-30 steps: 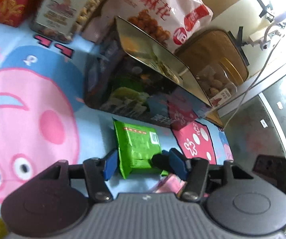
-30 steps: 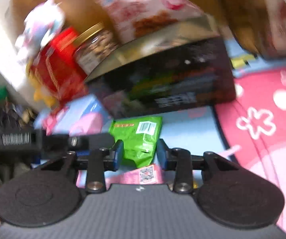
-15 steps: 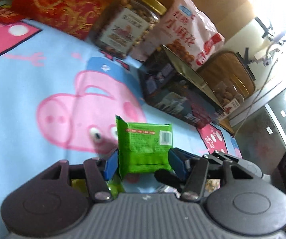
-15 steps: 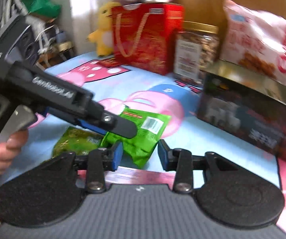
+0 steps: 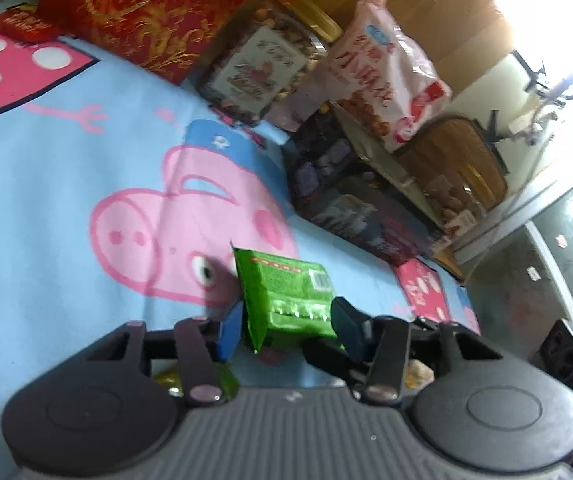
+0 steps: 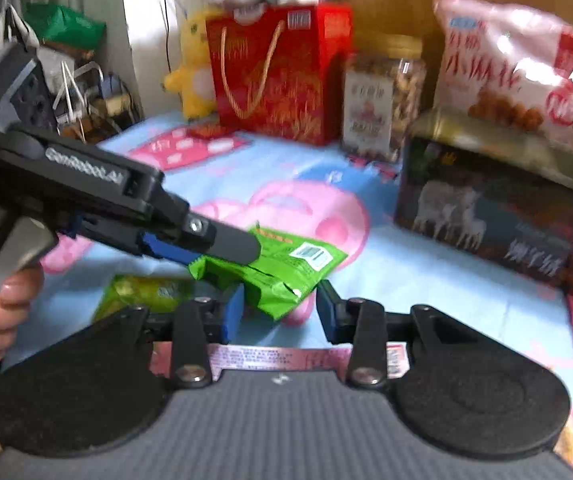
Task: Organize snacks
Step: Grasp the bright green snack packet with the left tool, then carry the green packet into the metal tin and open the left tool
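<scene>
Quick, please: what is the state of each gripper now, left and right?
Left gripper: closed on the green snack packet, held off the cloth.
Right gripper: open, holding nothing; the packet's corner hangs between its fingers.

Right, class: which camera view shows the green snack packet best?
The right wrist view: the green snack packet shows its barcode face, crumpled edge and the left gripper clamped on it above the blanket. The left wrist view shows the packet foreshortened and blurred between the fingers.
</scene>
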Demonstrator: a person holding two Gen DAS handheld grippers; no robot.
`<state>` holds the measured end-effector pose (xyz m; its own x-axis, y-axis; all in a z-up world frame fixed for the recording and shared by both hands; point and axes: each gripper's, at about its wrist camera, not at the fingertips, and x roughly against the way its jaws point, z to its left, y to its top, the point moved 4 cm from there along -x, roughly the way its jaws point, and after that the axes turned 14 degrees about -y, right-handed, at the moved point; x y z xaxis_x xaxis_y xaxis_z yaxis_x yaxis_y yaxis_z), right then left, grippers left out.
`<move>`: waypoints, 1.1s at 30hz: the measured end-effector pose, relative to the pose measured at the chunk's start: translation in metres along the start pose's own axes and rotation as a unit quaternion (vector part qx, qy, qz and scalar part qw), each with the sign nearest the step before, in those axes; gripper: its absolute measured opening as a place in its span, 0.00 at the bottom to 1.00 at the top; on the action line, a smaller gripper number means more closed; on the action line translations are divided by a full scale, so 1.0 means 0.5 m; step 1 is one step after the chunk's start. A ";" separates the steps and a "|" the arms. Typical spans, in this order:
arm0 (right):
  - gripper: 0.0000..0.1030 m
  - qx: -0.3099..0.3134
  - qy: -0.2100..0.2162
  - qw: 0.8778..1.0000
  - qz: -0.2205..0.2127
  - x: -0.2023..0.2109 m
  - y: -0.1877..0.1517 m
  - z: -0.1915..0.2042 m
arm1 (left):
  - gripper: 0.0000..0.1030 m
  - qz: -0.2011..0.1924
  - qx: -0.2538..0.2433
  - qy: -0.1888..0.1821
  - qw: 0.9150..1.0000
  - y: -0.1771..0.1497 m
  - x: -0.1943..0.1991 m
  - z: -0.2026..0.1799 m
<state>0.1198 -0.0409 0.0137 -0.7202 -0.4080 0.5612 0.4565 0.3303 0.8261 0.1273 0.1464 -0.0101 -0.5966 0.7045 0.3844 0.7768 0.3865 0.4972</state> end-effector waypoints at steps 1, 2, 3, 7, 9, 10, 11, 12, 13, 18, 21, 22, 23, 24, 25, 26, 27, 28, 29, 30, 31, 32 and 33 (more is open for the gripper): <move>0.40 0.003 -0.008 1.000 -0.016 0.020 -0.001 -0.002 | 0.46 0.001 -0.004 -0.006 1.000 -0.003 0.000 -0.010; 0.40 0.007 -0.017 0.999 -0.026 0.033 -0.004 -0.006 | 0.46 0.004 -0.008 -0.013 1.000 -0.006 -0.003 -0.021; 0.40 0.009 -0.026 0.999 -0.035 0.047 -0.010 -0.010 | 0.46 0.007 -0.012 -0.020 1.000 -0.009 -0.007 -0.034; 0.39 -0.002 -0.064 0.996 -0.059 0.107 -0.047 -0.042 | 0.46 0.033 -0.036 -0.034 0.998 -0.028 -0.045 -0.089; 0.39 -0.013 -0.088 0.994 -0.067 0.136 -0.069 -0.067 | 0.46 0.052 -0.049 -0.046 0.996 -0.038 -0.076 -0.117; 0.39 -0.023 -0.101 0.992 -0.067 0.153 -0.082 -0.084 | 0.46 0.064 -0.057 -0.053 0.995 -0.044 -0.096 -0.133; 0.39 -0.033 -0.111 0.991 -0.065 0.164 -0.091 -0.096 | 0.46 0.076 -0.065 -0.058 0.993 -0.049 -0.116 -0.148; 0.39 -0.046 -0.122 0.989 -0.063 0.179 -0.106 -0.114 | 0.46 0.087 -0.074 -0.061 0.992 -0.057 -0.139 -0.166; 0.39 -0.055 -0.133 0.988 -0.060 0.188 -0.118 -0.129 | 0.46 0.100 -0.084 -0.062 0.989 -0.065 -0.164 -0.185; 0.39 -0.091 -0.181 0.978 -0.044 0.243 -0.184 -0.198 | 0.46 0.159 -0.145 -0.064 0.975 -0.123 -0.276 -0.269; 0.40 -0.118 -0.196 0.973 -0.019 0.257 -0.228 -0.233 | 0.46 0.199 -0.158 -0.063 0.965 -0.171 -0.332 -0.293; 0.40 -0.128 -0.198 0.972 -0.010 0.260 -0.242 -0.243 | 0.46 0.214 -0.160 -0.062 0.962 -0.187 -0.348 -0.297; 0.41 -0.136 -0.195 0.971 -0.002 0.262 -0.253 -0.251 | 0.46 0.225 -0.164 -0.060 0.959 -0.203 -0.360 -0.298; 0.42 -0.142 -0.192 0.971 0.001 0.263 -0.260 -0.255 | 0.46 0.220 -0.182 -0.058 0.957 -0.215 -0.363 -0.308; 0.42 -0.145 -0.192 0.971 0.004 0.265 -0.267 -0.259 | 0.46 0.226 -0.197 -0.054 0.953 -0.224 -0.367 -0.316; 0.45 -0.142 -0.193 0.971 0.006 0.265 -0.272 -0.258 | 0.47 0.231 -0.205 -0.054 0.950 -0.230 -0.368 -0.323; 0.48 -0.137 -0.193 0.972 0.006 0.264 -0.276 -0.258 | 0.51 0.237 -0.202 -0.056 0.949 -0.233 -0.367 -0.324; 0.49 -0.129 -0.193 0.973 0.003 0.263 -0.276 -0.254 | 0.52 0.243 -0.197 -0.061 0.948 -0.233 -0.369 -0.325; 0.50 -0.121 -0.194 0.973 0.002 0.263 -0.278 -0.249 | 0.52 0.244 -0.194 -0.062 0.948 -0.232 -0.368 -0.324; 0.51 -0.110 -0.197 0.974 0.000 0.261 -0.278 -0.242 | 0.52 0.244 -0.193 -0.061 0.948 -0.232 -0.367 -0.322; 0.51 -0.101 -0.202 0.974 -0.003 0.263 -0.282 -0.239 | 0.51 0.244 -0.190 -0.062 0.949 -0.231 -0.369 -0.320; 0.49 -0.095 -0.209 0.973 -0.006 0.264 -0.284 -0.238 | 0.50 0.242 -0.189 -0.062 0.950 -0.230 -0.370 -0.320; 0.47 -0.094 -0.216 0.972 -0.008 0.262 -0.282 -0.239 | 0.46 0.240 -0.194 -0.058 0.949 -0.230 -0.371 -0.322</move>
<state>0.0233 -0.2425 -0.0231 -0.8618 -0.0030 0.5073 0.5012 0.1498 0.8523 0.1161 -0.1246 -0.0135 -0.1493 0.8137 0.5618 0.8074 -0.2277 0.5443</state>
